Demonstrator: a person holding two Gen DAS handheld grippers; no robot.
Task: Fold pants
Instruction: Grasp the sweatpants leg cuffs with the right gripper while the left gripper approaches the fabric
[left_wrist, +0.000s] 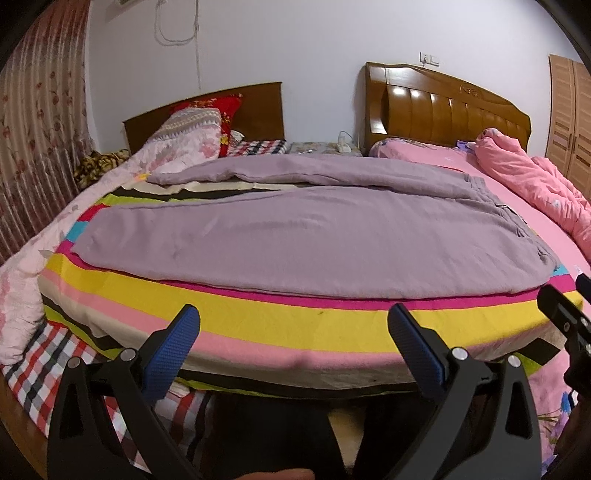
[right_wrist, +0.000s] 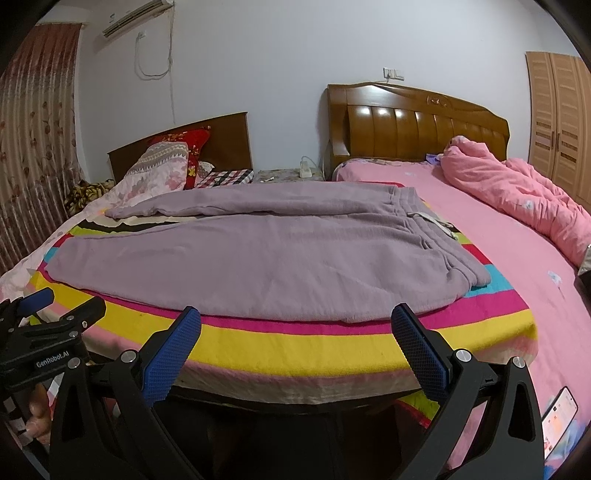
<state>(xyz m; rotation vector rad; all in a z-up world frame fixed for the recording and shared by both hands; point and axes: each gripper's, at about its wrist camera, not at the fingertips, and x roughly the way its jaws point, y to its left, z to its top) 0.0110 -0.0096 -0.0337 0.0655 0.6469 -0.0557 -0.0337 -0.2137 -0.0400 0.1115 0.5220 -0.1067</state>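
The lilac pants lie spread flat on the striped blanket, just beyond both pairs of fingers; the left gripper and right gripper hover spread wide, grasping nothing.

Before me stood two beds with wooden headboards against a pale wall. A curtain hung left, a wardrobe far right, an air conditioner high.

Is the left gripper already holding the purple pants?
No, the left gripper is open and empty, short of the purple pants on the striped blanket.
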